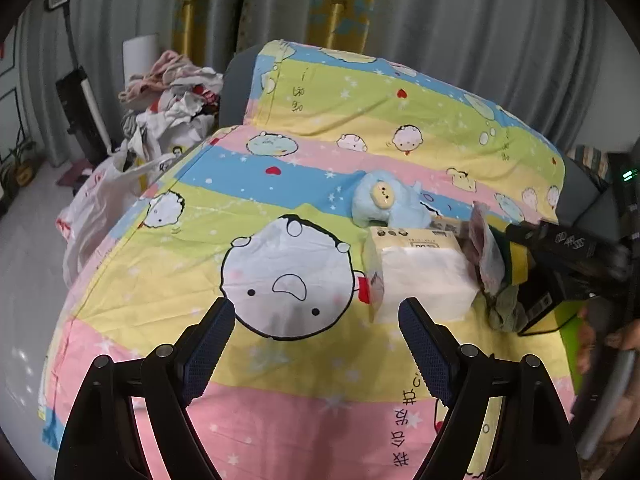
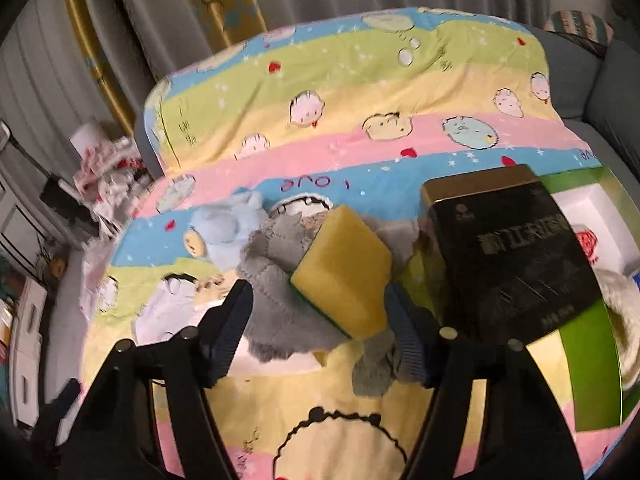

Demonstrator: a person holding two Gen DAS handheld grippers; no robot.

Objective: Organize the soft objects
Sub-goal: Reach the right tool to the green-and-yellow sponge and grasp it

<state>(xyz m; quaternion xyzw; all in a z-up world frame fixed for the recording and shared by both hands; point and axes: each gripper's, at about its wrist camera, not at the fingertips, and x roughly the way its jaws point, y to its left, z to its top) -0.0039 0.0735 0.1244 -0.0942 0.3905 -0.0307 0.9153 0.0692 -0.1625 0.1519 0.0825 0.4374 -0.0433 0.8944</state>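
Note:
A yellow sponge (image 2: 344,272) with a green underside stands tilted on a grey knitted cloth (image 2: 276,280) on the cartoon-print bedsheet (image 2: 360,392). My right gripper (image 2: 320,308) is open around the sponge: the right finger touches its corner, while the left finger stays apart over the cloth. A light blue plush toy (image 1: 380,200) lies behind a white tissue pack (image 1: 420,272). My left gripper (image 1: 316,316) hangs open over bare sheet, just left of the tissue pack, holding nothing. In the left wrist view the right gripper (image 1: 524,252) reaches in from the right at the sponge (image 1: 518,266).
A black box (image 2: 508,252) leans on a green box (image 2: 592,320) with a white inside, right of the sponge. A heap of clothes (image 1: 172,88) and a white plastic bag (image 1: 100,200) sit off the bed's left side. Grey curtains hang behind.

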